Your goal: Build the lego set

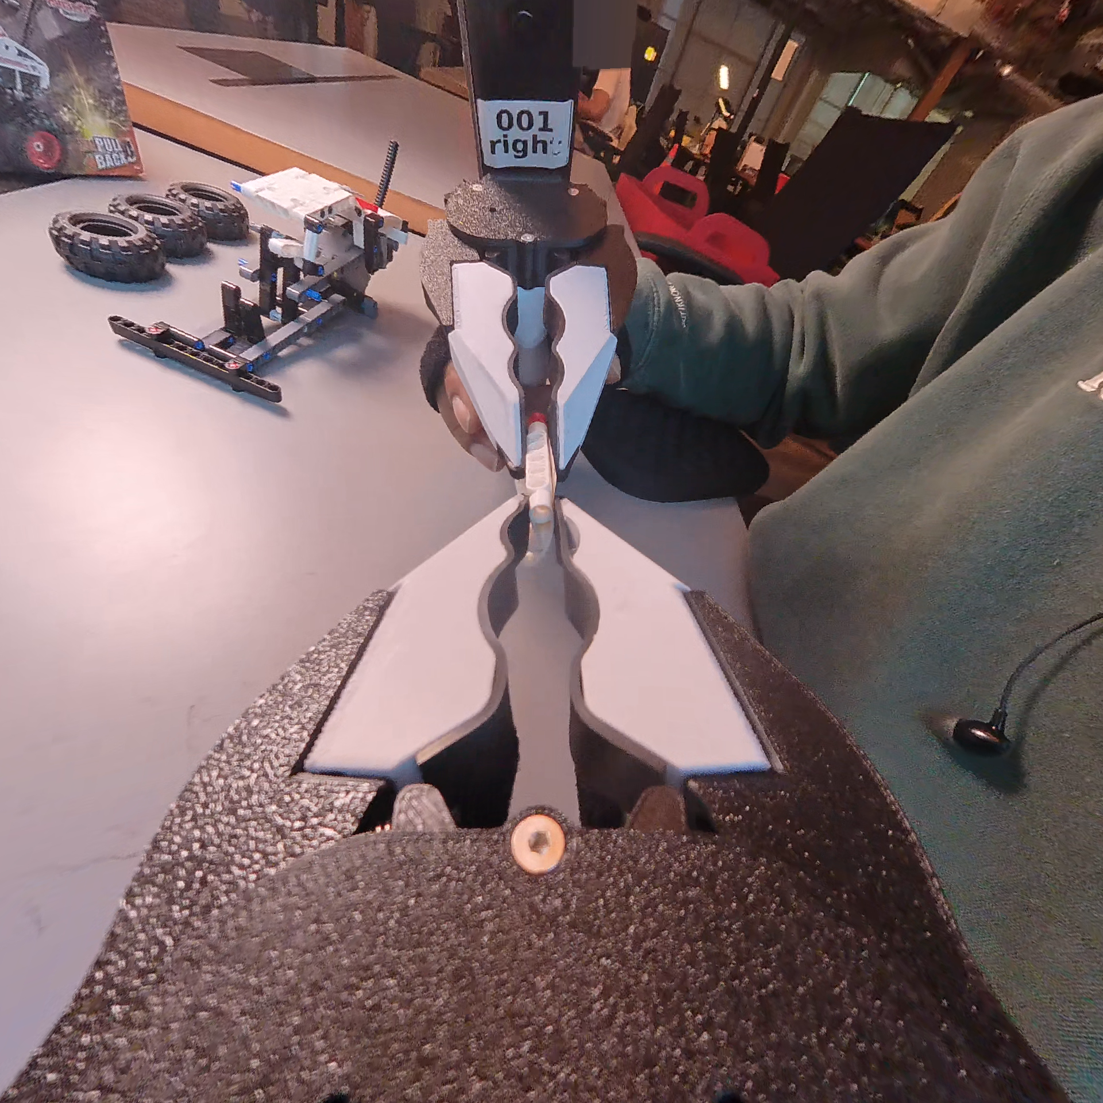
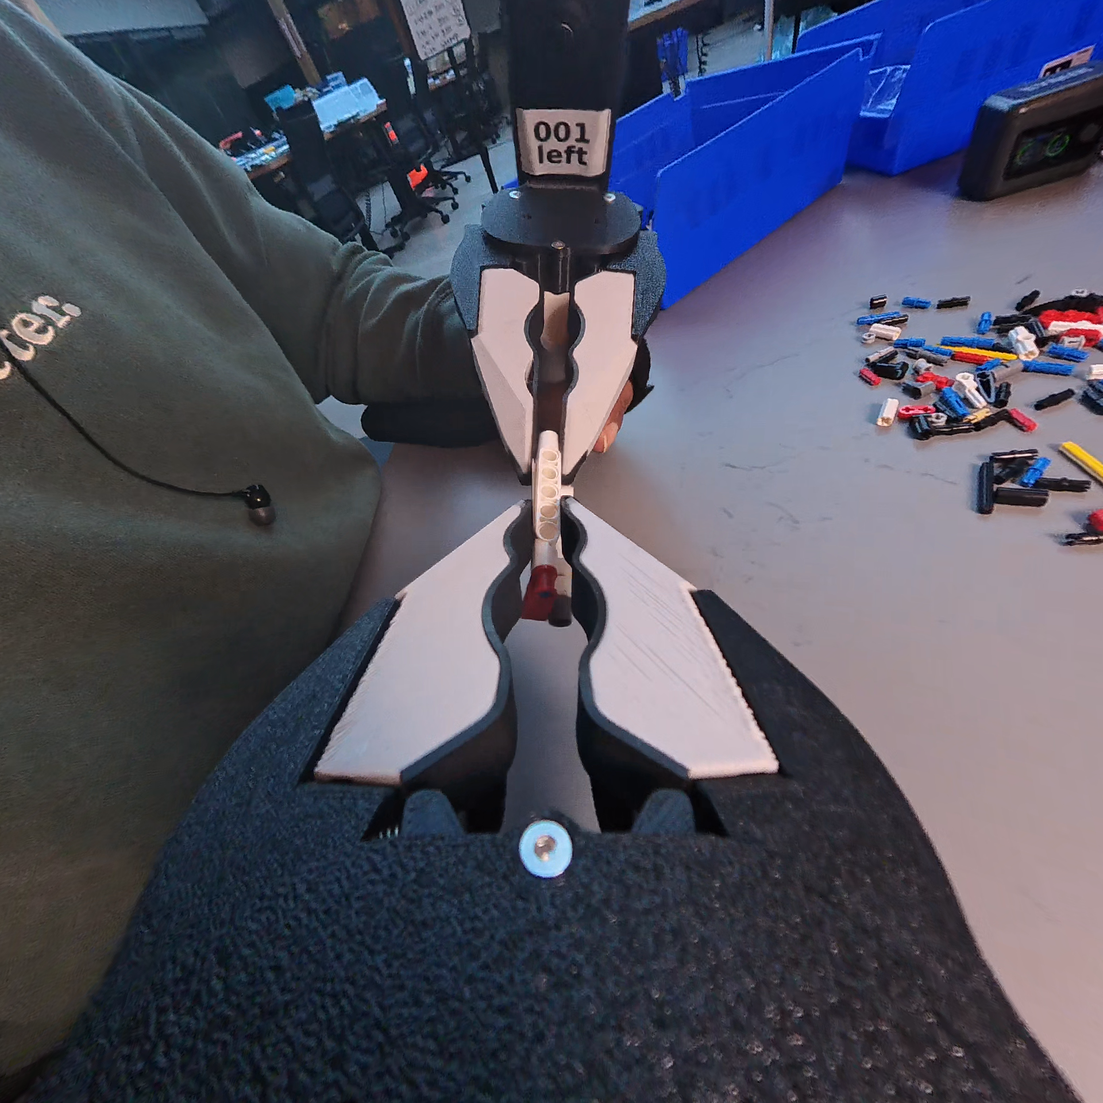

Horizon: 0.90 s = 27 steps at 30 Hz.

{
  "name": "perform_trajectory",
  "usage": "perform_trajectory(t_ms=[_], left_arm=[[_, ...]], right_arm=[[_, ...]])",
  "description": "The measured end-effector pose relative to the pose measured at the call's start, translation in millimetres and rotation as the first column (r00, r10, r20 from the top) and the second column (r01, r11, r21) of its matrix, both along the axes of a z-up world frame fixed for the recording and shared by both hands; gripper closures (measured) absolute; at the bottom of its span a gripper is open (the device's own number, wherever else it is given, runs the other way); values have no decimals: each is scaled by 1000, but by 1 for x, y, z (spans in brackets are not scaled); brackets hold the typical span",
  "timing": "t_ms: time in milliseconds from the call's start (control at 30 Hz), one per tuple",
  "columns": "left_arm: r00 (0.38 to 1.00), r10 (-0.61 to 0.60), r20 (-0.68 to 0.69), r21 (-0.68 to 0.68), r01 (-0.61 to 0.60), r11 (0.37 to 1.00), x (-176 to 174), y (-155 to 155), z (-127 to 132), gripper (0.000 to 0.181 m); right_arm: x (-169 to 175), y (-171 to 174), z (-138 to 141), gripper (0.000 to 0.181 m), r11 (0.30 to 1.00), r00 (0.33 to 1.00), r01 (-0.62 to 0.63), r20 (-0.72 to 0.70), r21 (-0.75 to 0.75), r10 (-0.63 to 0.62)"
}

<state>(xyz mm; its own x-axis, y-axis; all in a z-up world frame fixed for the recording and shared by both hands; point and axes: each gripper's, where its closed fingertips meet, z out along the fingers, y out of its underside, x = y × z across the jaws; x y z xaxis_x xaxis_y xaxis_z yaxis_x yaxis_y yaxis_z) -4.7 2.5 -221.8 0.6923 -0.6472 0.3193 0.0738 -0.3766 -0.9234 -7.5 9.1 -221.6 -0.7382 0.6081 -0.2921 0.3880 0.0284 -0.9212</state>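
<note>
A: Nearest the lens in the left wrist view is the left gripper [image 1: 540, 525], its jaws drawn narrow around the near end of a white holed beam [image 1: 537, 471].

B: The far end of that beam sits between the jaws of the right gripper [image 1: 534, 453], which points back at the camera tip to tip. A red piece [image 1: 536, 418] shows at that end.

A: The right wrist view agrees. The right gripper [image 2: 546, 531] has its jaws pinched in on the beam [image 2: 548, 477], with the red connector [image 2: 539, 592] just inside them, and the left gripper [image 2: 546, 459] clamps the opposite end.

B: So the beam hangs above the grey table [image 1: 179, 567], held from both sides, close to the person's green sweatshirt [image 1: 955, 537].

A: The partly built vehicle frame [image 1: 298, 268] stands on the table, well apart to the left in the left wrist view. Three black tyres [image 1: 149, 230] lie in a row just beside it, and the set's box [image 1: 59, 89] stands behind them.

B: In the right wrist view, loose parts [image 2: 979, 382] in blue, black, red, white and yellow are scattered on the table to the right. Blue bins [image 2: 776, 149] and a dark device [image 2: 1038, 137] sit farther back.
</note>
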Motion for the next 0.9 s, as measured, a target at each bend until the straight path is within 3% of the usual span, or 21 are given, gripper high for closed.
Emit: perform_trajectory(t_ms=[67, 133, 367, 533, 667, 900], left_arm=[[998, 29, -54, 25, -28, 999, -3, 0, -1, 174], [991, 57, -121, 57, -50, 997, -5, 1, -2, 175], [960, 69, -273, 97, -44, 994, -8, -5, -7, 175], [958, 81, -274, 92, -58, 994, -11, -6, -3, 175], [980, 90, -175, 32, -86, 996, -13, -5, 0, 175], [986, 67, 151, -117, -49, 992, -15, -4, 8, 174]], right_arm=[[-4, 0, 0, 173, 1000, 1000, 28, -2, 13, -28], [-7, -5, 1, 162, 999, 999, 46, 4, 8, -46], [-13, -16, -7, 169, 998, 998, 60, 27, 4, -60], [-17, -15, -2, 170, 997, 997, 76, 3, 4, -76], [-20, -11, 1, 170, 993, 993, 116, -18, 9, -116], [-21, -8, 9, 172, 989, 991, 134, -15, -61, -136]])
